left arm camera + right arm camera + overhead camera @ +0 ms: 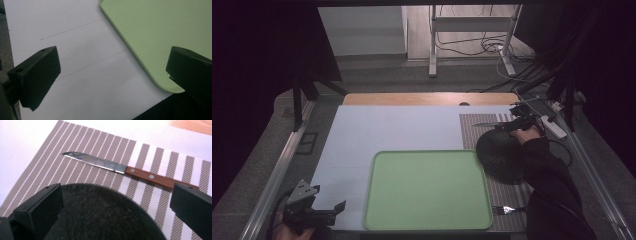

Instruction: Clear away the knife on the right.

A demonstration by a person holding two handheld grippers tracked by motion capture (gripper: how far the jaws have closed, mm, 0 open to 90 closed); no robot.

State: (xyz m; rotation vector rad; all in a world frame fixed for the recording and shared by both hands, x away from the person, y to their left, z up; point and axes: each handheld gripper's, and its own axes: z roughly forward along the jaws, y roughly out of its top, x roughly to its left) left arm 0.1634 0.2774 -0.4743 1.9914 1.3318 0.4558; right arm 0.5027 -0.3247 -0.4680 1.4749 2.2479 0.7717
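Note:
A light green tray (pixel 427 190) lies near the table's front edge, with nothing on it. My left gripper (pixel 337 210) rests open at the front left, just beside the green tray's corner (pixel 160 82). To the right, a dark round plate (pixel 499 155) sits on a striped placemat (pixel 472 130). My right gripper (pixel 507 127) hovers open at the plate's far rim. A knife with a wooden handle (pixel 130 171) lies on the placemat (pixel 105 147) just beyond the plate (pixel 100 217), blade pointing left. A fork (pixel 507 209) lies on the mat's front end.
A pale blue sheet (pixel 387 130) covers the tabletop, with a wooden strip (pixel 427 98) at the far edge. A power strip (pixel 554 127) and cables lie off the table's right side. A metal stand (pixel 472 35) is on the floor beyond.

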